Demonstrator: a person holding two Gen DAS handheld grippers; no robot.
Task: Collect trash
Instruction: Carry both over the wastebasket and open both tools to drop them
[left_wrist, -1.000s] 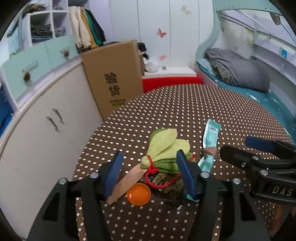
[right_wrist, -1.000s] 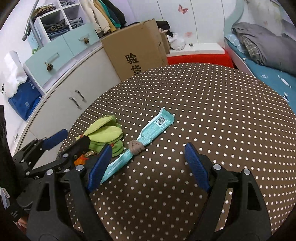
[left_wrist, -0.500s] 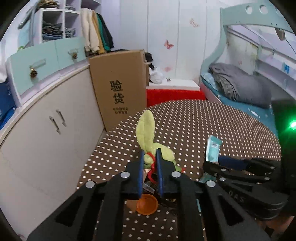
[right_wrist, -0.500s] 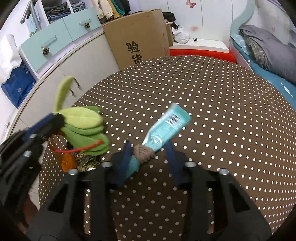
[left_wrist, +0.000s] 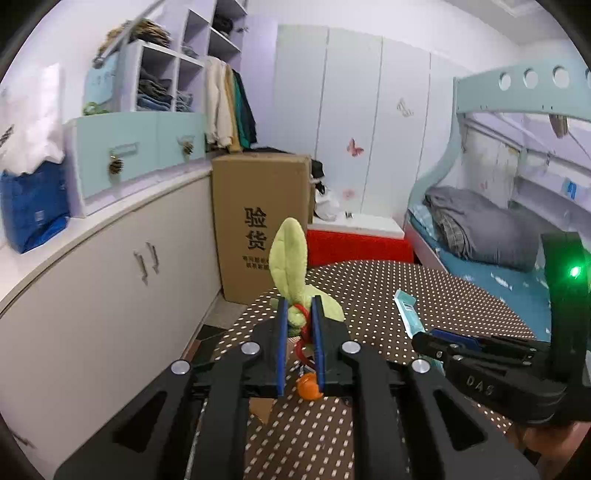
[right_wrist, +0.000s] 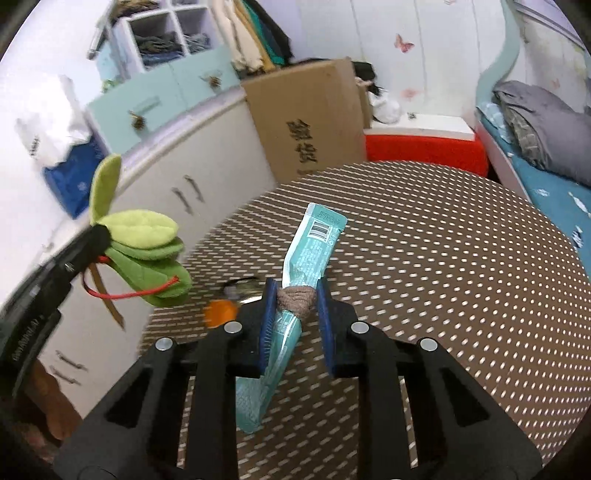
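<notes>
Trash: teal wrapper (right_wrist: 308, 254) clamped in right gripper (right_wrist: 293, 306) jaws, green plush leaves (left_wrist: 290, 258) in left gripper (left_wrist: 298, 314); both grips should hold firm, loads clear of worktop (right_wrist: 443, 258).

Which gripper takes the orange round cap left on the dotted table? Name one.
Left, probably. The orange round cap lies just beneath the left gripper, while it sits off to the side of the right gripper. Both are shut on loads: green plush leaves and teal wrapper.
</notes>
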